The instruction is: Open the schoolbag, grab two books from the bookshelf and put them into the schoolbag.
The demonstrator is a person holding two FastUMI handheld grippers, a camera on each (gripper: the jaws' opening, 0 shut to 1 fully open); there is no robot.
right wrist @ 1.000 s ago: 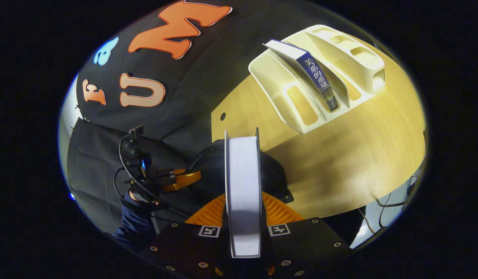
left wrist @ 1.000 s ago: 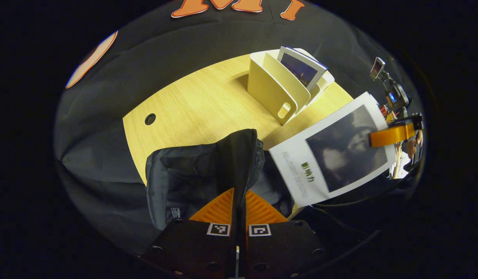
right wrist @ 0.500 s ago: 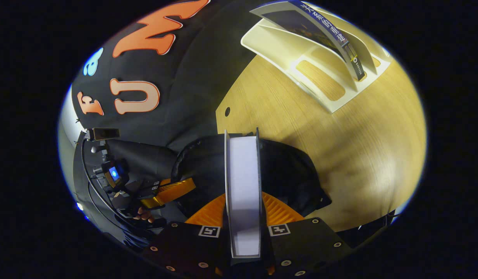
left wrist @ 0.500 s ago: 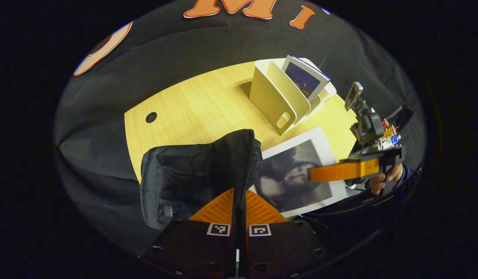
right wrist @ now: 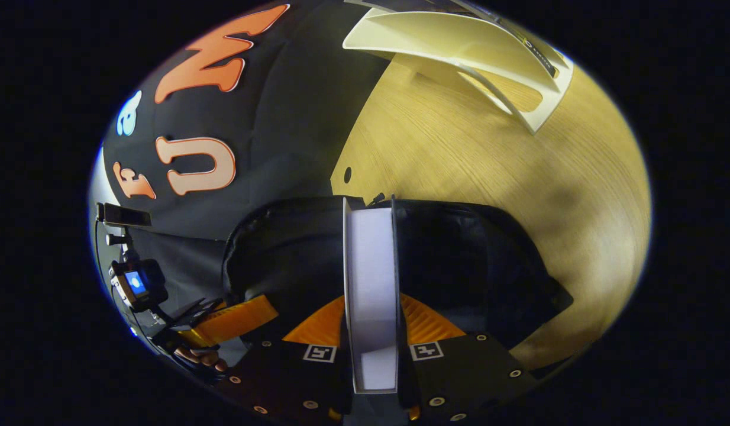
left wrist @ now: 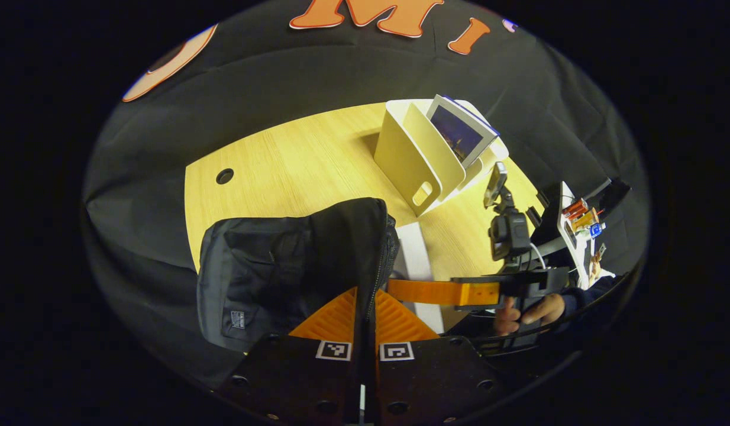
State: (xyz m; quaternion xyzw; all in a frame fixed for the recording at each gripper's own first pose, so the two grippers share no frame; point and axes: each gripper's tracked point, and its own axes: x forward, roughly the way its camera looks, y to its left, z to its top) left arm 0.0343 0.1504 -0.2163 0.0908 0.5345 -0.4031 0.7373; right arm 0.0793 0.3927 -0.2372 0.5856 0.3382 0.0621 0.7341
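Observation:
The black schoolbag lies on the wooden table, and my left gripper is shut on the zipper edge of its opening and holds it up. Beside that edge a white book stands edge-on, partly inside the bag. My right gripper is shut on it, with a hand behind. In the right gripper view the book runs straight ahead between my right gripper's fingers into the bag's dark mouth. The cream bookshelf holds another book, leaning.
The table has a cable hole at its far left. A white stand with small items sits beyond the table's right edge. The left gripper shows low left in the right gripper view, and the bookshelf lies at the top.
The right gripper has swung the white book from flat-facing to edge-on and lowered it towards the bag's opening. The left gripper has kept its hold on the bag's edge.

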